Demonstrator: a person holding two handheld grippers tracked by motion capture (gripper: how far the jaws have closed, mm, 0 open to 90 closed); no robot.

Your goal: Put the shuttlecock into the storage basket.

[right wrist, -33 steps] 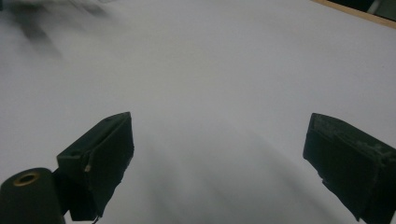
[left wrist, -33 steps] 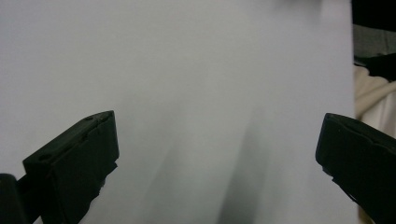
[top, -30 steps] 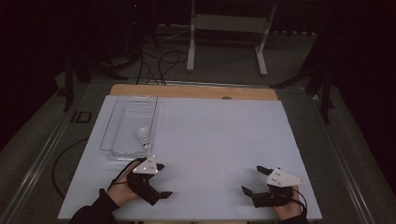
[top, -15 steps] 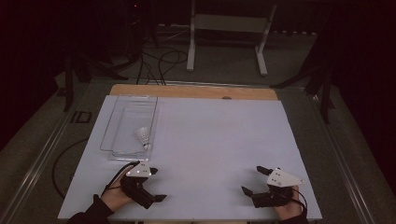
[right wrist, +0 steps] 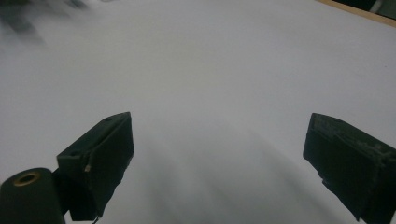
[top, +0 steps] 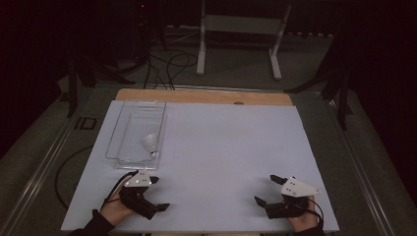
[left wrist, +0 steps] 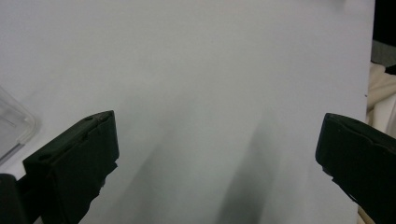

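The shuttlecock (top: 150,143) is small and dim in the high view, lying in a clear tray (top: 129,114) just beyond the left tongs (top: 158,193). Its feathers point toward the tray's far end. Both the left and right tongs (top: 265,189) gape wide, gripping nothing, above bare white table (top: 231,147).

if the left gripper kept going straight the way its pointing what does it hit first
Probably nothing: the left gripper points toward the person's right over the bare white tabletop, jaws open. The clear tray with the shuttlecock sits off to its side. The right gripper seems nearer the person than that line.
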